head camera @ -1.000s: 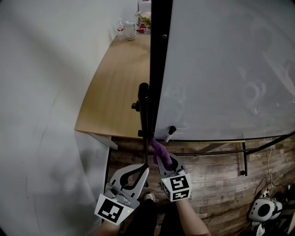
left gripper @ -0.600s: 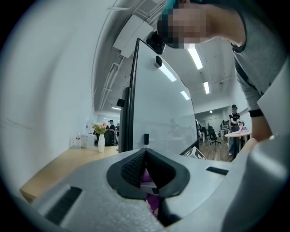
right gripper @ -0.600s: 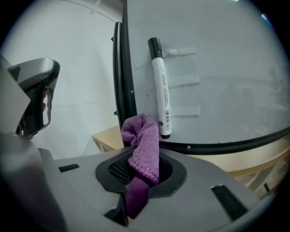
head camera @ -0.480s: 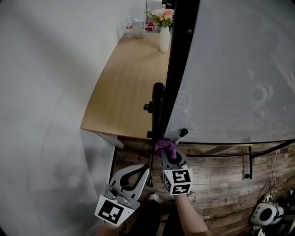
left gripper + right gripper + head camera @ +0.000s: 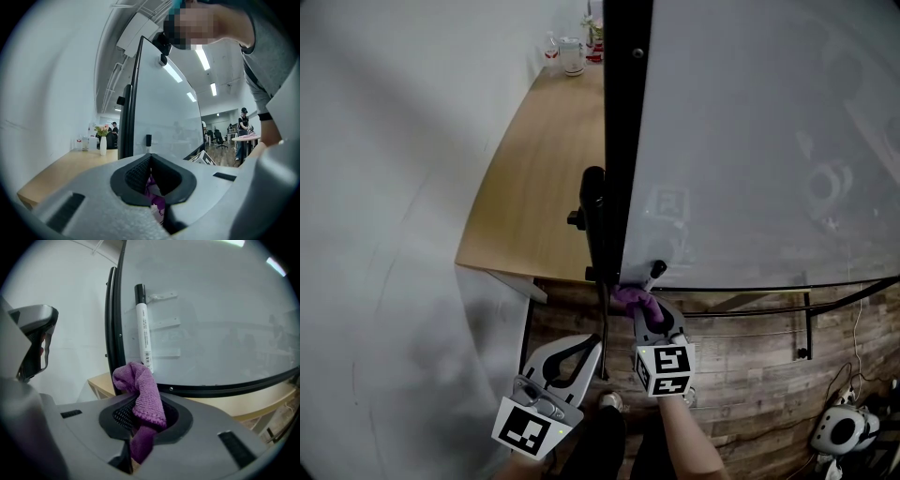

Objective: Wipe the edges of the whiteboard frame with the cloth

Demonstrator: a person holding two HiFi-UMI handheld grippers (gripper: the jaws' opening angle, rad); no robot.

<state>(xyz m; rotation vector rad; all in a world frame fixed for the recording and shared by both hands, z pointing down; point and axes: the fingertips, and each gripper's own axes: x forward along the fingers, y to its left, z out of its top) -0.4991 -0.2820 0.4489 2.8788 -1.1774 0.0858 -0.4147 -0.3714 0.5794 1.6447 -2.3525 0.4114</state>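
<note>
The whiteboard's black frame (image 5: 619,141) runs up the middle of the head view, with its bottom rail (image 5: 750,286) going right. My right gripper (image 5: 639,314) is shut on a purple cloth (image 5: 628,298), which is pressed at the frame's bottom-left corner. In the right gripper view the cloth (image 5: 140,390) bulges from the jaws just under the bottom rail (image 5: 225,389). A black-capped marker (image 5: 143,329) sticks to the board above it. My left gripper (image 5: 598,339) hangs lower and to the left, shut, touching nothing.
A wooden table (image 5: 544,178) stands left of the board against a white wall, with a mug (image 5: 572,56) at its far end. A black stand post (image 5: 593,225) rises beside the frame. Wood floor lies below, with a device and cables (image 5: 834,436) at bottom right.
My right gripper has lifted the cloth from just below the board up to the frame's bottom-left corner. The head camera swung about. The left gripper stayed put.
</note>
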